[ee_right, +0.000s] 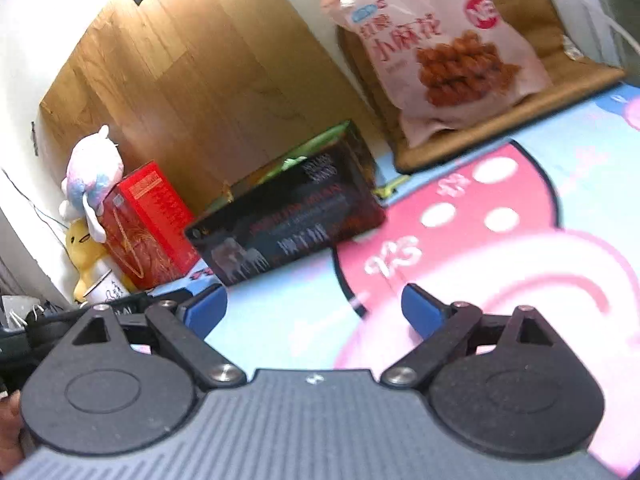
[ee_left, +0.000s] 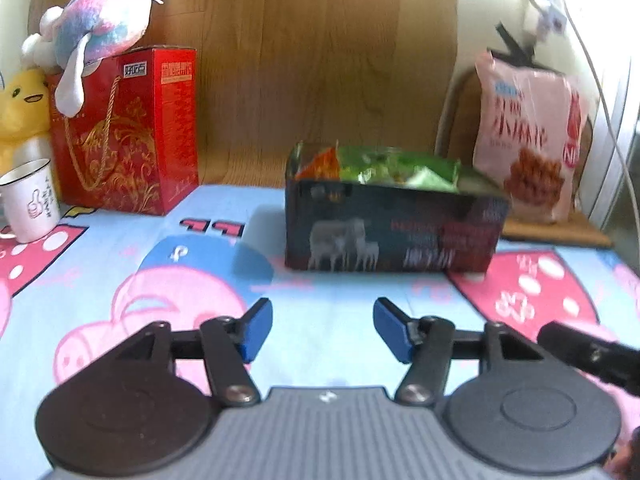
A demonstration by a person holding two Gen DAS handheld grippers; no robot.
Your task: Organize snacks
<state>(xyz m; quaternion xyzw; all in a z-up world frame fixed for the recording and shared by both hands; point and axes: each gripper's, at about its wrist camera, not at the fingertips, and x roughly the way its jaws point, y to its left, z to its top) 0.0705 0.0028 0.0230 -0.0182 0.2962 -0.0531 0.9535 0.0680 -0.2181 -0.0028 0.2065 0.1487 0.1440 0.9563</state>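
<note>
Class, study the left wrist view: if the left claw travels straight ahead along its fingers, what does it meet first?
Probably the dark snack box, holding green packets, straight ahead of the open left claw; only printed tablecloth lies between, though depth is uncertain.

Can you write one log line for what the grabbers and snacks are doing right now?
left gripper: open, empty | right gripper: open, empty | dark box: holds green packets | pink snack bag: upright behind
</note>
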